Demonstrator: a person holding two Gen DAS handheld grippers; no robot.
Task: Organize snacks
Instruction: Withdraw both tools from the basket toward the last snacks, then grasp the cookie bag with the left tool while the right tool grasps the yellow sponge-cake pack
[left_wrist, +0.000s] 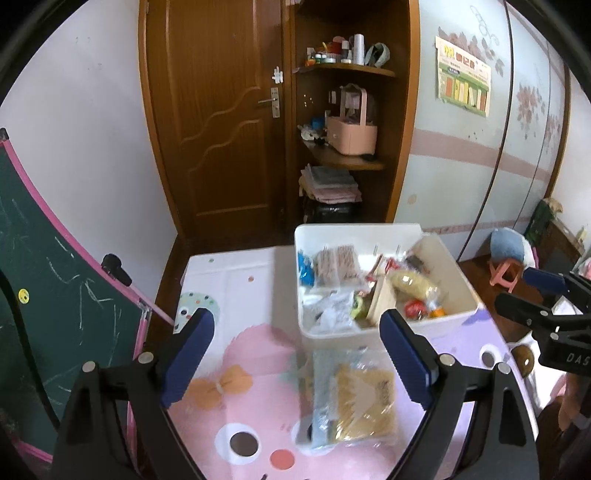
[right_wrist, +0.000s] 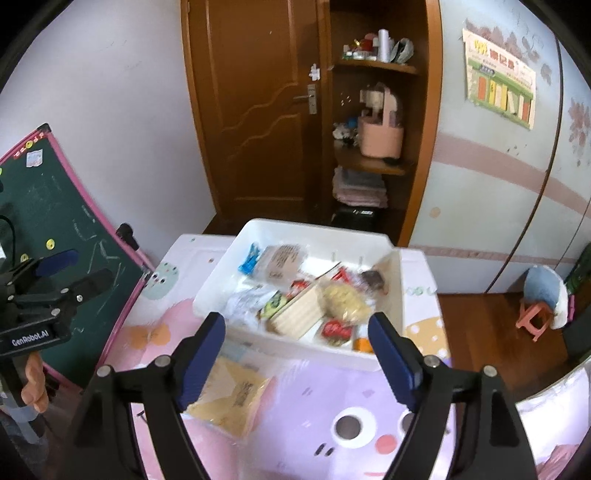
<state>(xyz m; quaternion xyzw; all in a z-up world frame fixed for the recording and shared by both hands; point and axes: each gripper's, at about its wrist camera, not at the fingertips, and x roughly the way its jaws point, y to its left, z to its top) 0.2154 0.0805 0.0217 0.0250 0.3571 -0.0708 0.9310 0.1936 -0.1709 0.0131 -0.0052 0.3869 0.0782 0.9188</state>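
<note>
Both tools (left_wrist: 297, 350) (right_wrist: 297, 350) wide open, empty

Both grippers showing black frames, blue pads, silver screw heads. Left gripper (left_wrist: 297, 354) wearing white "GenRobot.AI" lettering; right gripper (right_wrist: 297, 356) showing "DAS" beside its clamp.

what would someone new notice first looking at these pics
A white bin crammed with mixed snacks sits at the far end of a pink cartoon play mat. Just in front of it lies a clear packet of yellow snacks, between the open left claw.
</note>
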